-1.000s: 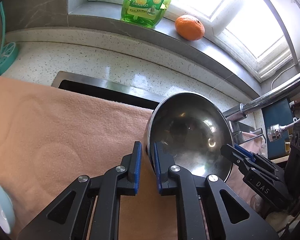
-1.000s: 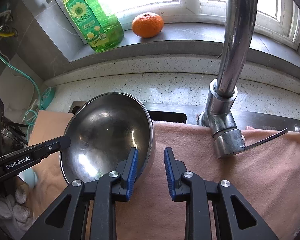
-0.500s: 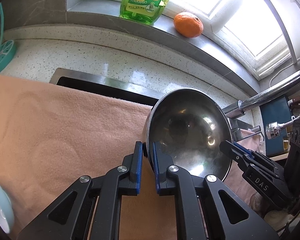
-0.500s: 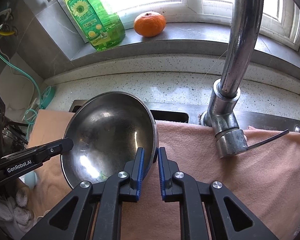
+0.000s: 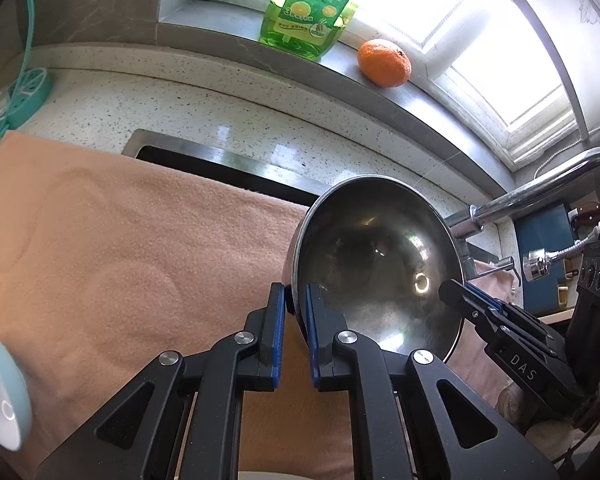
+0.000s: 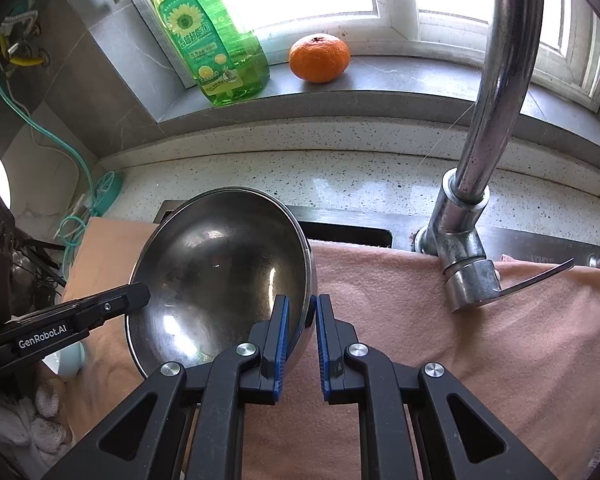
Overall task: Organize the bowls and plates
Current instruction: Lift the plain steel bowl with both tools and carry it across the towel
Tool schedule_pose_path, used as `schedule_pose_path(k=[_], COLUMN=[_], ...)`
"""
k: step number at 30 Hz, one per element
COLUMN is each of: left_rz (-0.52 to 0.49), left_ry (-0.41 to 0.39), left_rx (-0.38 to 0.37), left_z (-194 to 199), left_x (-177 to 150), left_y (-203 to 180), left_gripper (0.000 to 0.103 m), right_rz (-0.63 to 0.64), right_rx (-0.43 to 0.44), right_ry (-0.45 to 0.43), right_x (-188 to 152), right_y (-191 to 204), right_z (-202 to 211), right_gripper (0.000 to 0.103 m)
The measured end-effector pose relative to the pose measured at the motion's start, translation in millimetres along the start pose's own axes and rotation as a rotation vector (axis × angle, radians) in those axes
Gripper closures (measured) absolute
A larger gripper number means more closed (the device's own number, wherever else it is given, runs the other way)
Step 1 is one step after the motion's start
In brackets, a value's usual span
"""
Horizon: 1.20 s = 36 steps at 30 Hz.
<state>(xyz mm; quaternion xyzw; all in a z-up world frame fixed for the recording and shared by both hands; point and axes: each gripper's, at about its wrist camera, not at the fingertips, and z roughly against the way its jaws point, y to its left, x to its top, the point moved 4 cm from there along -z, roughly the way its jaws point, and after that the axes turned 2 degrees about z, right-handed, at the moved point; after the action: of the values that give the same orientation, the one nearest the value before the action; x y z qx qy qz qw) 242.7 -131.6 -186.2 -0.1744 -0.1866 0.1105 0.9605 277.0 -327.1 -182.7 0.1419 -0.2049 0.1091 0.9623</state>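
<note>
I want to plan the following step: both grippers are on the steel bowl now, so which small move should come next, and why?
Probably a short, level lift with both hands together. The left gripper and the right gripper each pinch the rim of the steel bowl on opposite sides, and the bowl sits tilted above the pink towel. The right fingers have just closed, so the hold seems complete.

Speckled countertop (image 6: 340, 184) carries a peach towel (image 6: 480, 340); windowsill (image 6: 380, 80) holds detergent bottle (image 6: 216, 52) and orange (image 6: 319, 57)
</note>
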Motion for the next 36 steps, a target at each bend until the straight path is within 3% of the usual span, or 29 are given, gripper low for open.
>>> schedule_pose_path(k=[15, 36], left_rz=[0.054, 0.166], left_ry=[-0.023, -0.047], left_rx=[0.013, 0.045], left_z=[31.1, 60.5], left_x=[-21.8, -56.2], left_y=[31.0, 84.7], left_gripper=[0.094, 0.095], right_rz=[0.064, 0.152], right_rx=[0.046, 0.113], right_ry=[0.004, 0.075], right_x=[-11.2, -40.2], right_y=[39.2, 94.8], right_z=[7.8, -10.2], right_gripper=[0.091, 0.091])
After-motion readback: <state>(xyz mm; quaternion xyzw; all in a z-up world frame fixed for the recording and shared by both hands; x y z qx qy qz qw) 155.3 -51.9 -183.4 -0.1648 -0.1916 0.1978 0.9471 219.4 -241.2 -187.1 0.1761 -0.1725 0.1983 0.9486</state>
